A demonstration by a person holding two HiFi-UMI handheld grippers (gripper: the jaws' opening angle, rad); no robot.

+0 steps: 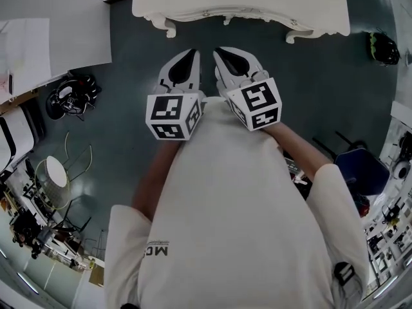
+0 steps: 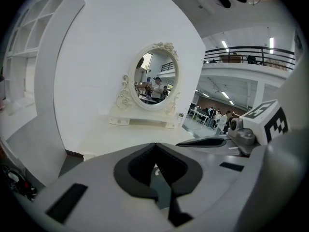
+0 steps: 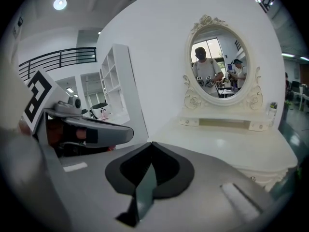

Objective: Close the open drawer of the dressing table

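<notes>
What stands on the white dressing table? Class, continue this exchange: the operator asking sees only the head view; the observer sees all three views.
Observer: An oval mirror in an ornate white frame stands at the back of the white dressing table, as the right gripper view shows.
Operator: Is its drawer open?
Observer: I cannot tell; that view shows only a small round knob on the table's front.
Operator: What is beside the table?
Observer: A tall white open shelf unit stands at the table's left in that view.
</notes>
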